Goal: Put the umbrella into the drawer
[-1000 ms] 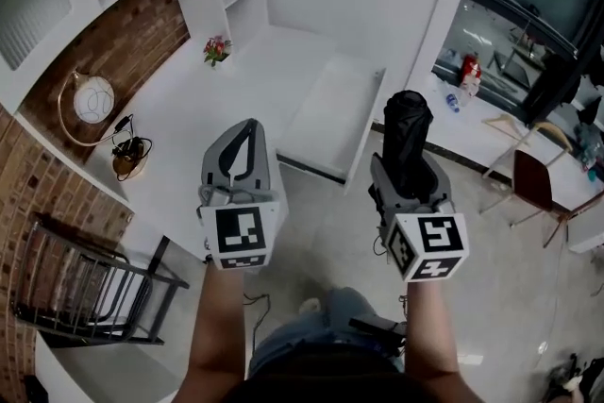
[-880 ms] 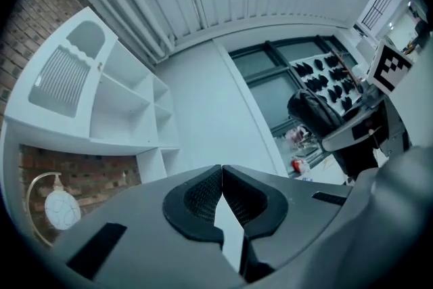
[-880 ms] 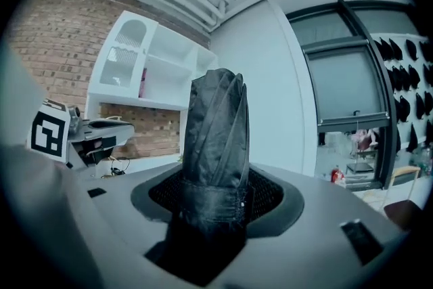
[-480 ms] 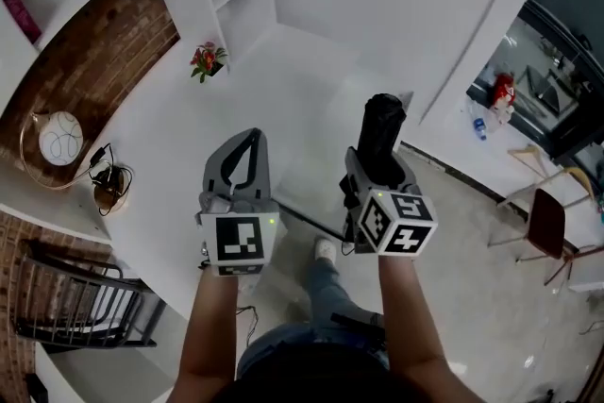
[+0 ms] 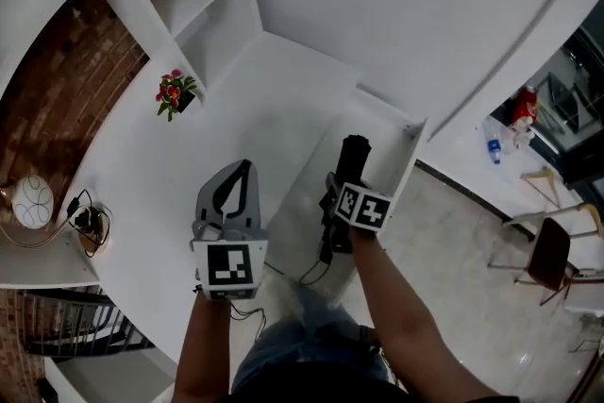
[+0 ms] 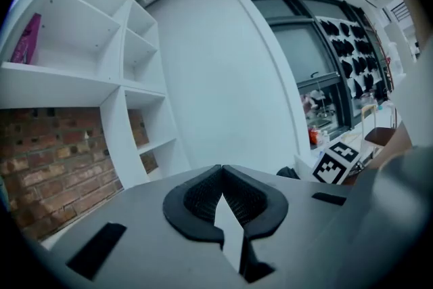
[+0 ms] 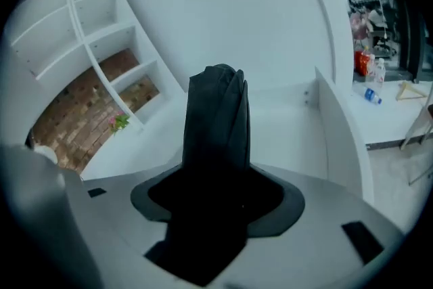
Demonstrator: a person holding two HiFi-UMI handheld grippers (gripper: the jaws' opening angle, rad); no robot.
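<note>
The umbrella [image 5: 355, 154] is pinched at its stiff middle by the right gripper [image 5: 345, 186], over the drawer [image 5: 404, 167]. It is judged light, with soft, slippery cloth. The left gripper [image 5: 242, 175] is pressed together, empty.

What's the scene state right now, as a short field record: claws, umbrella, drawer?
left claw: shut, empty
right claw: shut on umbrella, which is black, folded and sticks out past the tips
drawer: open, white
umbrella vs drawer: over the drawer in the head view, not yet laid in
other: flower pot on desk
</note>
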